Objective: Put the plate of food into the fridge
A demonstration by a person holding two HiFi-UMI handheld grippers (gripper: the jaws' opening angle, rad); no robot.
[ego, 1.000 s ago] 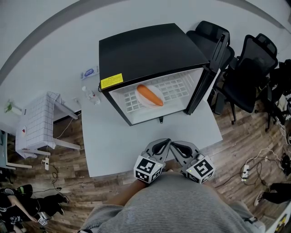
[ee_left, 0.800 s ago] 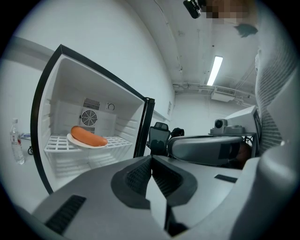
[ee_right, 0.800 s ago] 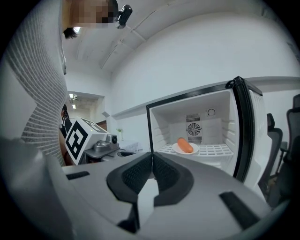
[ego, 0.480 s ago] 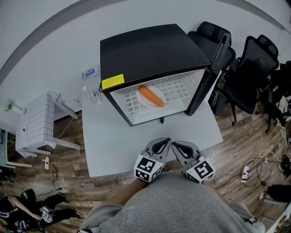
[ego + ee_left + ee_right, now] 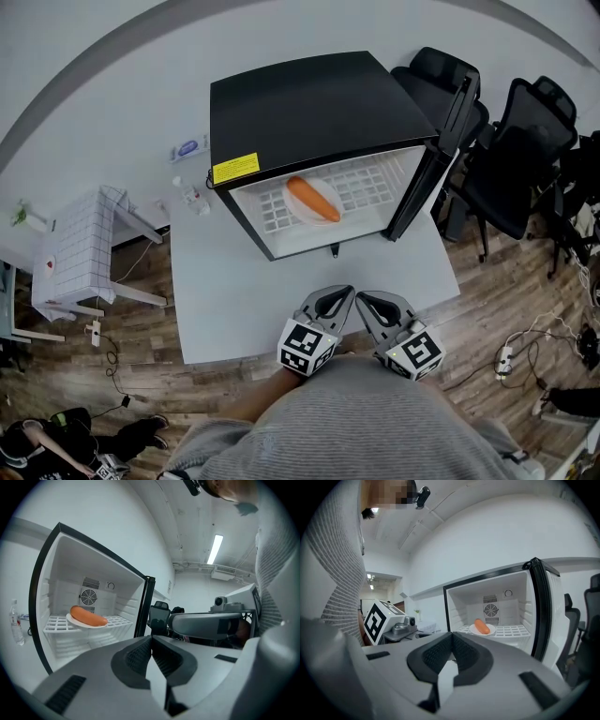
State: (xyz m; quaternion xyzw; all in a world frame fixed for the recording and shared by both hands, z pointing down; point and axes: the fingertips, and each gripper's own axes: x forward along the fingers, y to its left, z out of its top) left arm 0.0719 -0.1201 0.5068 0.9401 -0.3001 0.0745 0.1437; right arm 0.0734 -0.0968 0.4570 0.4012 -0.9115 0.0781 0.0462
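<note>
Head view: plate of food already inside the open fridge, on its white wire shelf, the orange sausage-shaped food slanting from back left to front right; left tongs and right tongs side by side at the near edge of the table, closed, gripping nothing, the plate straight ahead across the bare top. Left gripper view: tongs pressed together and empty, plate ahead to the left, well apart. Right gripper view: tongs likewise closed on nothing, plate ahead, slightly right, door open beside it. Probably only the door left to shut, right tongs nearer to it
</note>
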